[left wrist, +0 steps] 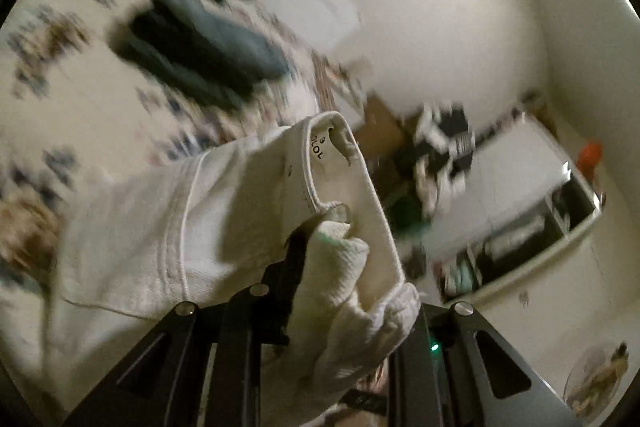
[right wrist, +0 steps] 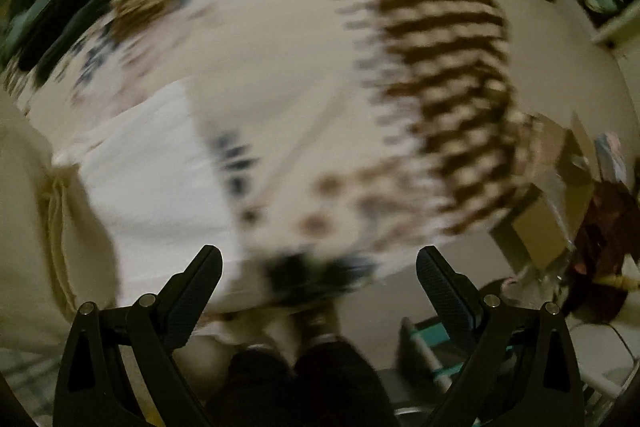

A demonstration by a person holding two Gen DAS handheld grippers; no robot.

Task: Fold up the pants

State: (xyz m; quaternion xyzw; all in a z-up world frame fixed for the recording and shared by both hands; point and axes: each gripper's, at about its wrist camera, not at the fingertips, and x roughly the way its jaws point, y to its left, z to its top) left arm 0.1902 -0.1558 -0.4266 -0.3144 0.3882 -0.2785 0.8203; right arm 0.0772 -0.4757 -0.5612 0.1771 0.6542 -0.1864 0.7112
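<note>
The white pants (left wrist: pixel 192 211) hang bunched from my left gripper (left wrist: pixel 340 259), which is shut on the waistband with the size label showing; the cloth hides the fingertips. The pants trail left over the patterned bed cover (left wrist: pixel 52 75). In the right wrist view the pants (right wrist: pixel 36 211) show at the left edge, blurred. My right gripper (right wrist: pixel 320 263) is open and empty above the bed cover (right wrist: pixel 280 75), apart from the pants.
Dark and blue-grey clothes (left wrist: pixel 200 39) lie piled on the bed beyond the pants. A white shelf unit (left wrist: pixel 532 211) stands by the wall at right. Cardboard boxes (right wrist: pixel 544 227) and clutter sit on the floor right of the bed. Both views are motion-blurred.
</note>
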